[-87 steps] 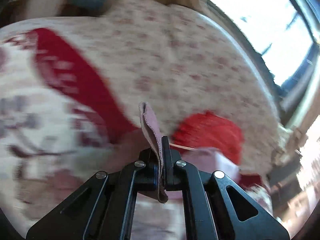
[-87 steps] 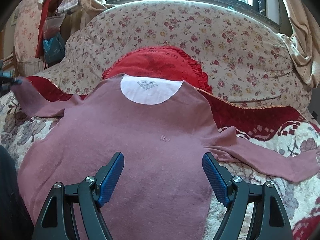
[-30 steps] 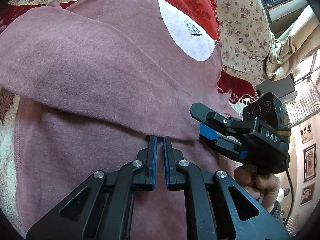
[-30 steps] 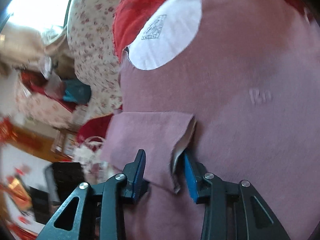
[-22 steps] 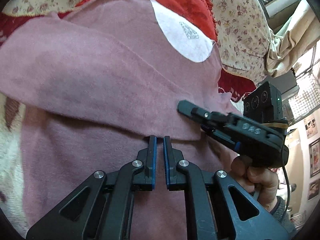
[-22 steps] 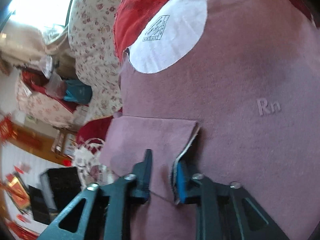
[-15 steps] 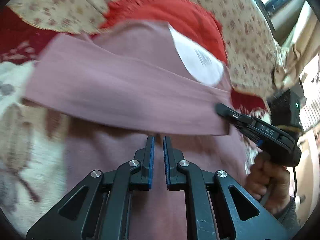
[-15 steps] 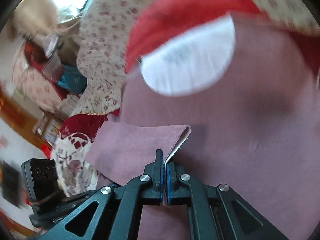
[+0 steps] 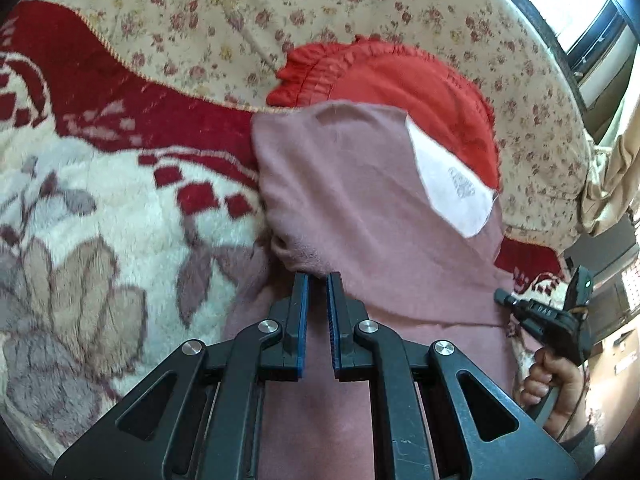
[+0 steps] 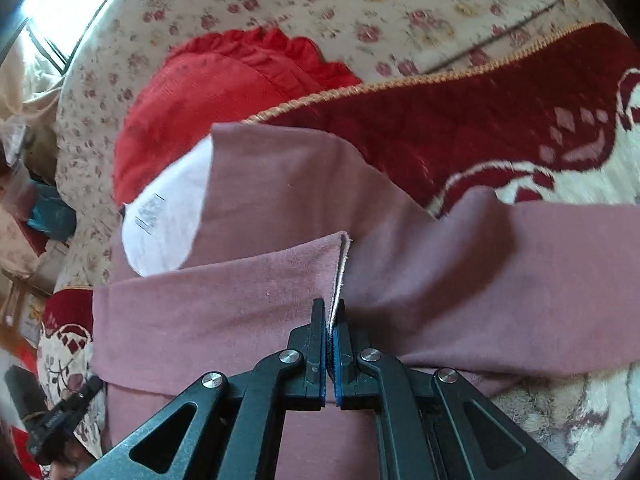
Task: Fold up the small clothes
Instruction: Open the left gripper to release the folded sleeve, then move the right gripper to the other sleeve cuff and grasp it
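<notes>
A dusty pink long-sleeved top (image 9: pixel 360 200) with a white neck lining (image 10: pixel 168 220) lies on a sofa. My right gripper (image 10: pixel 330 312) is shut on the cuff edge of one sleeve (image 10: pixel 240 292), which stretches from it across the top's body. The other sleeve (image 10: pixel 560 256) runs off to the right. My left gripper (image 9: pixel 317 280) is shut, with its tips at a bunched fold of the top and nothing seen between the pads. The left wrist view shows the right gripper (image 9: pixel 502 300) at the top's right edge. The left gripper (image 10: pixel 94 384) shows at the right wrist view's lower left.
A red ruffled cushion (image 9: pixel 400 80) lies behind the top's neck, against the floral sofa back (image 9: pixel 240 12). A red and cream blanket (image 9: pixel 100 200) covers the seat. A person's hand (image 9: pixel 552 380) holds the right gripper's handle. A window (image 9: pixel 560 0) is at the upper right.
The left gripper let go of the sleeve it had carried across the top and drew back, shut. The right gripper closed on that sleeve's cuff and pulled it across and up.
</notes>
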